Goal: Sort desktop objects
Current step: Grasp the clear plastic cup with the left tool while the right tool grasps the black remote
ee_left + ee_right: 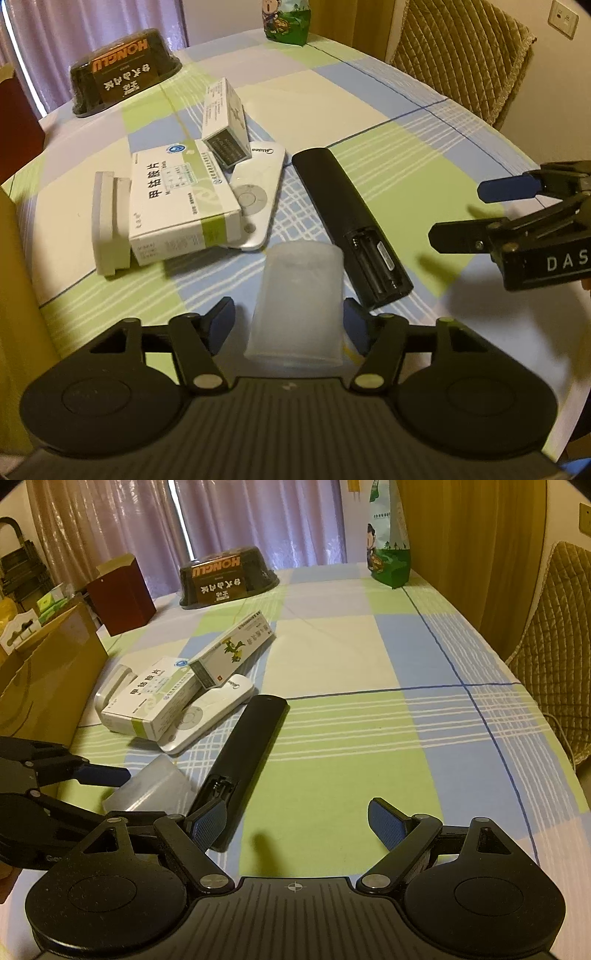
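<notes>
A counter under a checked cloth of green, blue and cream fills both views. At its far edge sits a dark domed food container with an orange label, and a green snack bag stands upright further along that edge. A brown cardboard box rises beside the counter in the right wrist view.

Mid-counter lies a black remote, face down, its battery bay open toward the cameras. Just beside it a white remote lies partly under a white medicine box with a green band. A long narrow box rests tilted across that box and the white remote. A pale grey block touches the medicine box's other side.

The frosted plastic case lies nearest, close to the black remote's open end. The left tongs are spread wide, a pad on each side of the case, not visibly pressing it. The right tongs are also open and hold nothing, above bare cloth, one pad over the black remote's near end.
</notes>
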`<state>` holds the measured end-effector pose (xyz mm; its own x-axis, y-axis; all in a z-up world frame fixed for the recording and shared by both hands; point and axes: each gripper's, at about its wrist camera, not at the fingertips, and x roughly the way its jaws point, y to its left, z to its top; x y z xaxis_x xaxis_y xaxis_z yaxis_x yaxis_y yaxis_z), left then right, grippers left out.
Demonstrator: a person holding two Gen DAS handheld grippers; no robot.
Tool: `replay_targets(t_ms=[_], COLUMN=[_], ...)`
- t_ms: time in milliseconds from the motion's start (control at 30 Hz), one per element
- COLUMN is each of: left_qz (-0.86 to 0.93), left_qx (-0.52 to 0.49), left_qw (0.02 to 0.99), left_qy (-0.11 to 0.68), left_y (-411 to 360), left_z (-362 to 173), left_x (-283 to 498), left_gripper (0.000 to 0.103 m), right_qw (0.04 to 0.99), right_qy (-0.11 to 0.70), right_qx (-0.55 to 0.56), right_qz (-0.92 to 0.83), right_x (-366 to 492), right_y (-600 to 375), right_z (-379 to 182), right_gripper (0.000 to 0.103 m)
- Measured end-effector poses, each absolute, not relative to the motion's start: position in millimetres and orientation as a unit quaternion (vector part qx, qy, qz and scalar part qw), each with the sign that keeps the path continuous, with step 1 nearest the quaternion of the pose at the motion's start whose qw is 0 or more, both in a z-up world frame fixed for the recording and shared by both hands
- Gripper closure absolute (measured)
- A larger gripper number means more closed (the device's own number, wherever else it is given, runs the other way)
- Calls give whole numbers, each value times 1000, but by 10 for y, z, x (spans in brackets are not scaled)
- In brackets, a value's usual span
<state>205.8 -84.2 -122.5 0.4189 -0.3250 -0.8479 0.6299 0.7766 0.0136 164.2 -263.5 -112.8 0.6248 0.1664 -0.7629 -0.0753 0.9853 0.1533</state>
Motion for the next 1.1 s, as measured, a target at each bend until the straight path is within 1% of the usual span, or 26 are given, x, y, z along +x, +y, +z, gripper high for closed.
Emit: replay_targets(t_ms=[33, 67, 367, 567, 667, 733, 767, 800, 967, 1100], left_qz=[-289, -287, -208, -182, -173, -173, -174, -174, -174, -180], left_qx=[171, 172, 148, 137, 123, 121, 122, 122, 123, 120], left_qw=[825, 825, 850, 857, 860, 860, 860, 860, 859, 858], left_qy=[455, 455, 461, 461, 464, 464, 464, 465, 465, 466], left_y=[-854, -857, -623, -537, -496, -489, -489, -489, -491, -511], left_z=[-1232, -1237, -1215, -1210, -1210, -1211, -1213, -1214, -1228, -1223], left_x=[2061, 2057, 1896, 1827, 1828, 1824, 1818, 1811, 1734, 1619], left_gripper=[54, 55, 55, 55, 55, 55, 55, 55, 55, 55], right_qw=[899, 899, 891, 884, 887, 888, 888, 889, 883, 875], right_qy=[428, 429, 442, 461, 459, 457, 457, 455, 460, 465], right_qx=[53, 52, 43, 43, 23, 4, -5, -17, -34, -49], right_qz=[68, 68, 91, 69, 50, 51, 53, 55, 86, 122], right_x=[1665, 1688, 2037, 2244, 2311, 2346, 2359, 2357, 2217, 1947], right_y=[-2626, -2616, -2264, -2063, -1983, -1924, -1899, -1874, -1943, -2019], right_z=[-1133, -1137, -1216, -1355, -1396, -1405, -1407, -1404, -1383, -1373], right_gripper=[17, 17, 17, 17, 32, 33, 45, 59, 64, 65])
